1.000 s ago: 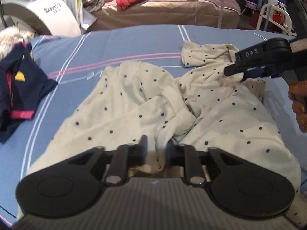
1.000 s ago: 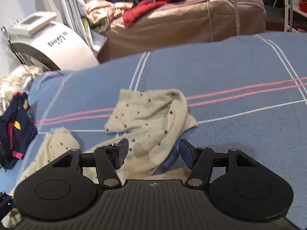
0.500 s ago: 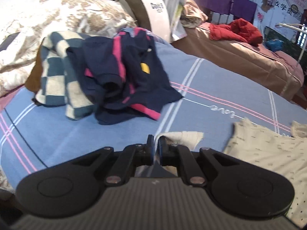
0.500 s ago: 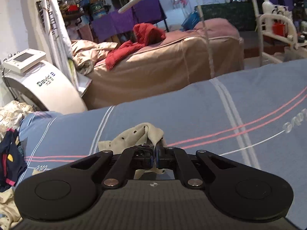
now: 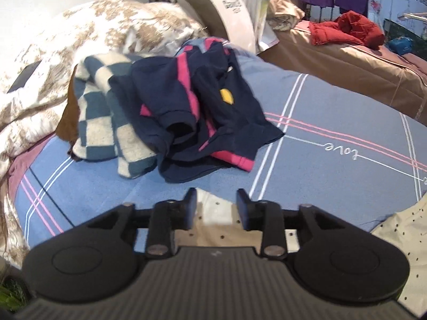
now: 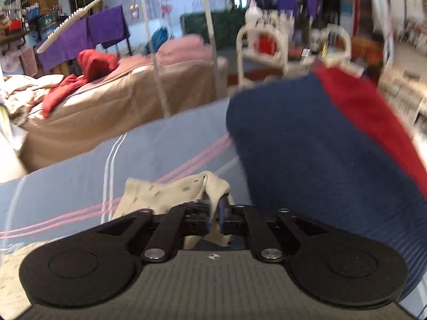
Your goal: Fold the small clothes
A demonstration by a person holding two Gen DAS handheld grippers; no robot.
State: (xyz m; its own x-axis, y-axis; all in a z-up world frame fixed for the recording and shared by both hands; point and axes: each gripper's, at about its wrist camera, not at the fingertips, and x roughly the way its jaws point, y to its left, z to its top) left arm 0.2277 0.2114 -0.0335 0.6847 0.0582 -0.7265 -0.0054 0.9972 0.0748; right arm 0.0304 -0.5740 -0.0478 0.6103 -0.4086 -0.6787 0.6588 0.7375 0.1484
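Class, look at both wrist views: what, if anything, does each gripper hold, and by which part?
The right gripper pinches the cream dotted garment at a bunched edge. The left gripper is open, holding nothing; cloth lies between its jaws.

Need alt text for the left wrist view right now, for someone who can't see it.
The left gripper is open above a corner of the cream polka-dot garment on the blue striped bedsheet. Beyond lie a navy and pink garment and a checked blanket.

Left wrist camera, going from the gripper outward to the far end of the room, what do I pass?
Left gripper → cream dotted garment between its open fingers → blue striped bedsheet → navy and pink top → white machine.
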